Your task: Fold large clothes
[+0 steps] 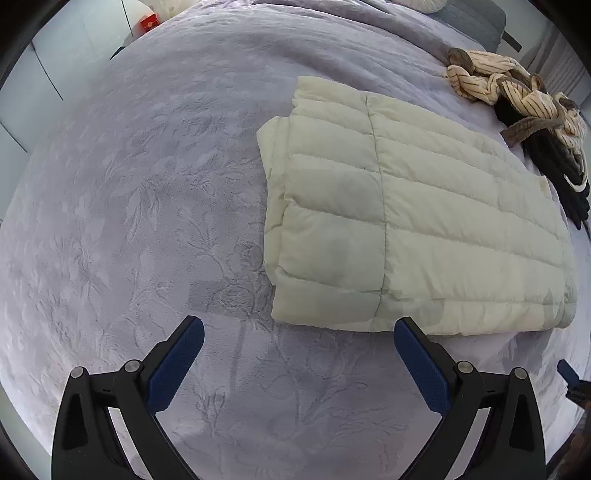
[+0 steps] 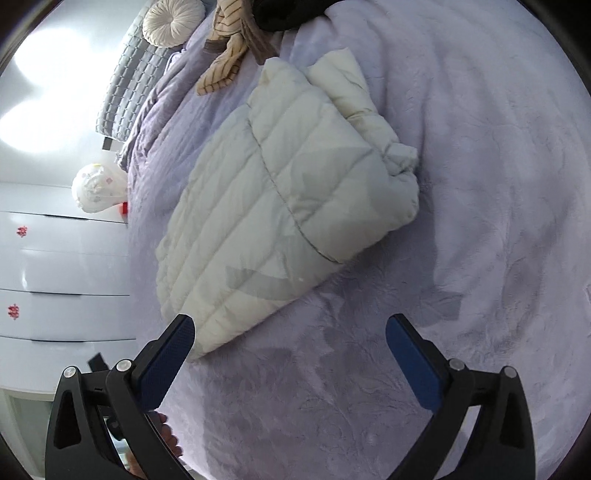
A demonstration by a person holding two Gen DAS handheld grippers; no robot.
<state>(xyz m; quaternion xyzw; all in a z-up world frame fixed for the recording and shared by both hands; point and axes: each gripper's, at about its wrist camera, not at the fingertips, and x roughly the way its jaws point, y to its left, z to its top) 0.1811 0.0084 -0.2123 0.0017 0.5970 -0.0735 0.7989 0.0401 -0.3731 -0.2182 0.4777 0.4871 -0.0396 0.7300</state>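
- Surface: a wide bed under a pale lilac plush bedspread with an embossed leaf and flower pattern; mostly smooth in the left wrist view, softly rumpled in the right wrist view.
- Task item: a cream quilted puffer jacket lies folded into a thick rectangle on the bedspread, stitched channels running across it; a loose sleeve or hood part sticks out at its far end in the right wrist view.
- Beyond the jacket, touching or just beside its far corner: a heap of cream brown-striped knitwear on black clothing.
- Head of bed: grey quilted pillow and a round pleated cream cushion.
- Room: white drawer fronts with small red decals beside the bed; a white patterned bag near the bed edge.
- Left gripper: blue-padded jaws spread wide, empty, over bare bedspread just before the jacket's near edge.
- Right gripper: jaws spread wide, holding nothing; left pad overlaps the jacket's near corner, contact unclear.
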